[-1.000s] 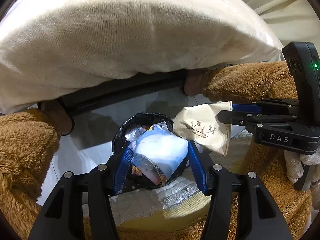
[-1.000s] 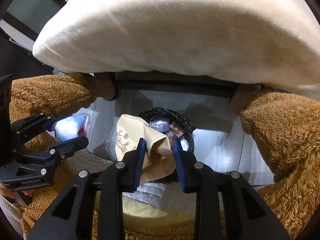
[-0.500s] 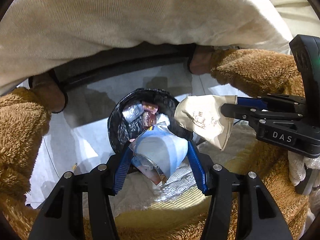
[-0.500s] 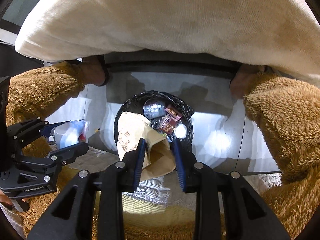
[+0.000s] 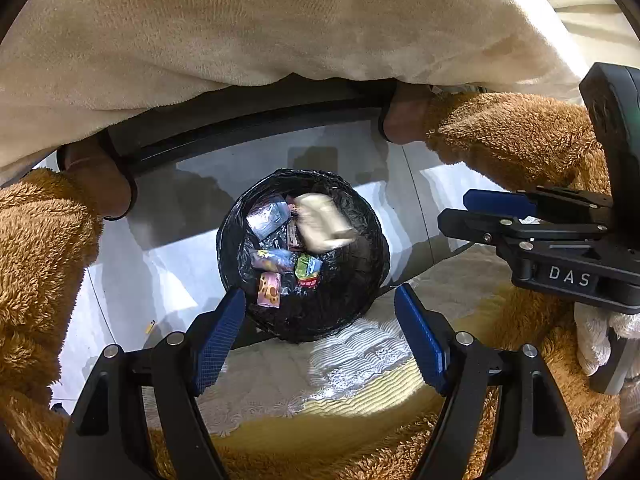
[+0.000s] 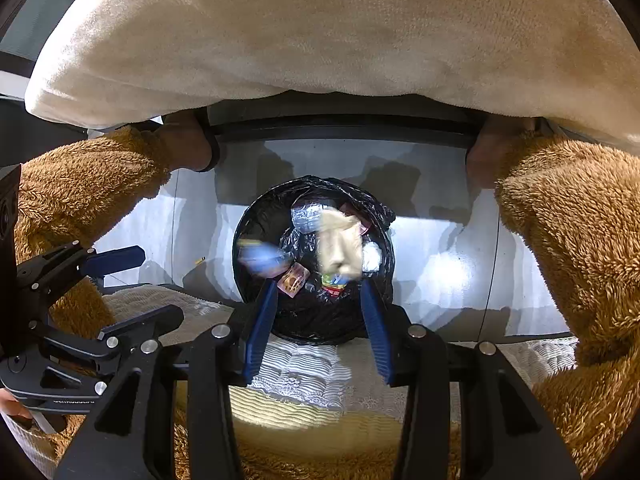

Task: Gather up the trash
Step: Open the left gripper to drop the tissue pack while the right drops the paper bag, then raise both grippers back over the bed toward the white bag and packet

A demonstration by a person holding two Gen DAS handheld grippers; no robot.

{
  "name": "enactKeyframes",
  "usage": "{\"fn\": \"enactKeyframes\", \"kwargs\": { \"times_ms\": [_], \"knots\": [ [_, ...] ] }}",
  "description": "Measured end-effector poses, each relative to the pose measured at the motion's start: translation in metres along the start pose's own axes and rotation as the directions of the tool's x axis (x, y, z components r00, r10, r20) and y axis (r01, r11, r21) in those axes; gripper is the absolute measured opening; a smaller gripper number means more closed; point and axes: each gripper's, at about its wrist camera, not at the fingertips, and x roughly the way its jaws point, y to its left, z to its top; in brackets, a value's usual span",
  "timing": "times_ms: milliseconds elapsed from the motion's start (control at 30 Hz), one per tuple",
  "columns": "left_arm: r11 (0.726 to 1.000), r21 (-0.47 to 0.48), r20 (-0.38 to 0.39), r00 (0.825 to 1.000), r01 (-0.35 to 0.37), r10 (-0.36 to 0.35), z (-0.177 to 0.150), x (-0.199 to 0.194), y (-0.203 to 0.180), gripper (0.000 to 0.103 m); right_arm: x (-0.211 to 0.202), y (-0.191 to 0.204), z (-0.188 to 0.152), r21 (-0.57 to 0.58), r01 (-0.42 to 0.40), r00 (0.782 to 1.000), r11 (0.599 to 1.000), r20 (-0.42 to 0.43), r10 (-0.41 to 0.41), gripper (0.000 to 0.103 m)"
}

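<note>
Two hand-held grippers point steeply downward, side by side. The left gripper (image 5: 320,336) has its blue-padded jaws spreading apart, with nothing between the pads. The right gripper (image 6: 318,320) just beside it is also opening, its jaws narrower and equally empty. A white-gloved hand (image 5: 600,340) grips the right tool's handle. Fuzzy brown sleeves (image 6: 568,232) cover both of the person's arms.

Beige paper bag (image 6: 340,246) motion-blurred over bin (image 6: 256,216) mouth, print unreadable. Blue plastic packet (image 6: 260,258) smeared near bin's left rim, can't read label. Wrappers at bin bottom too small for me to identify. Cream blanket (image 6: 320,32) hides whatever lies beneath. My gripper bodies cut off by lower picture edge.
</note>
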Motion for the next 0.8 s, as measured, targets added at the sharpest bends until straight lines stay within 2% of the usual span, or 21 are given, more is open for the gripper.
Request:
{"fn": "enactKeyframes", "kwargs": {
  "times_ms": [533,633,733,800],
  "knots": [
    [1.0,-0.011,0.047,0.999,0.011,-0.01,-0.001,-0.009,0.002,0.076,-0.017,-0.001,-0.005,0.003,-0.04,0.998,0.999,0.055,0.04,0.044],
    [1.0,-0.013,0.093,0.996,0.014,-0.013,-0.002,-0.017,0.002,0.076,-0.027,-0.003,-0.007,-0.002,-0.07,0.994,0.998,0.09,0.069,0.044],
    [1.0,0.002,0.163,0.987,-0.014,0.013,-0.003,-0.029,-0.002,0.076,-0.038,-0.005,-0.009,-0.004,-0.102,0.985,0.995,0.136,0.102,0.044],
    [1.0,0.011,0.206,0.979,-0.008,0.005,-0.004,-0.037,-0.004,0.076,-0.048,-0.005,-0.01,-0.02,-0.113,0.978,0.993,0.173,0.115,0.044]
  ]
}}
